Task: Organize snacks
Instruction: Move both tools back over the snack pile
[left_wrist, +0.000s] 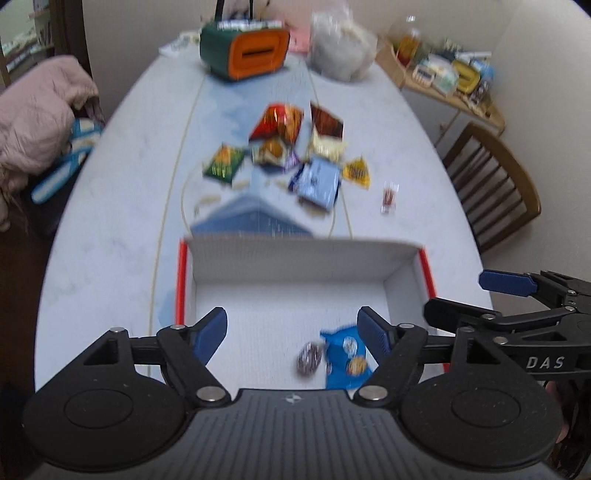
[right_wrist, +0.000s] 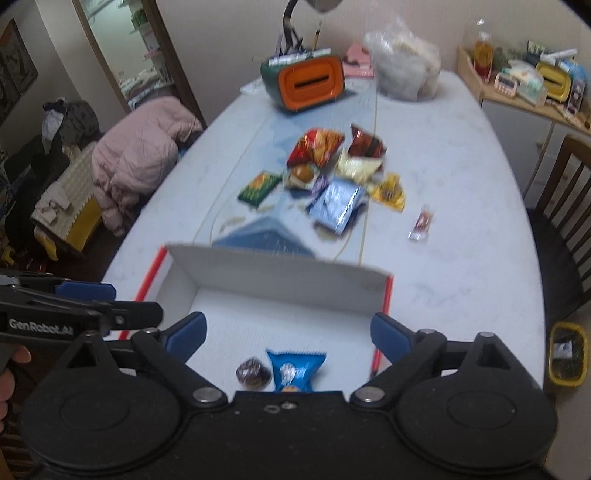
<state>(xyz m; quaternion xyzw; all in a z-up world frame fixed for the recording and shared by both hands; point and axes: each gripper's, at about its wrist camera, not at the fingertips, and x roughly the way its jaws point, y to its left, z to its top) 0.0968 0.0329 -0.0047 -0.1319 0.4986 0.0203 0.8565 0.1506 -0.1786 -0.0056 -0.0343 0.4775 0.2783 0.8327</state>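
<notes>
Both your grippers, left gripper (left_wrist: 291, 332) & right gripper (right_wrist: 288, 332), hang wide open w/ nothing in them; blue snack (right_wrist: 295, 369) lies in box (right_wrist: 280, 273), so go get more.

Matt white cardboard box (left_wrist: 295, 266), glossy foil snack packets (left_wrist: 317, 181), smooth pale tabletop (left_wrist: 110, 229).

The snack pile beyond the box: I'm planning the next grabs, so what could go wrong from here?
The packets overlap in the snack pile, so closing on one may drag a neighbour along. The small clear-wrapped snack lies flat and apart, and may slip from the pads. Reaching over the white box, its raised far wall could be knocked by the left gripper or right gripper.
</notes>
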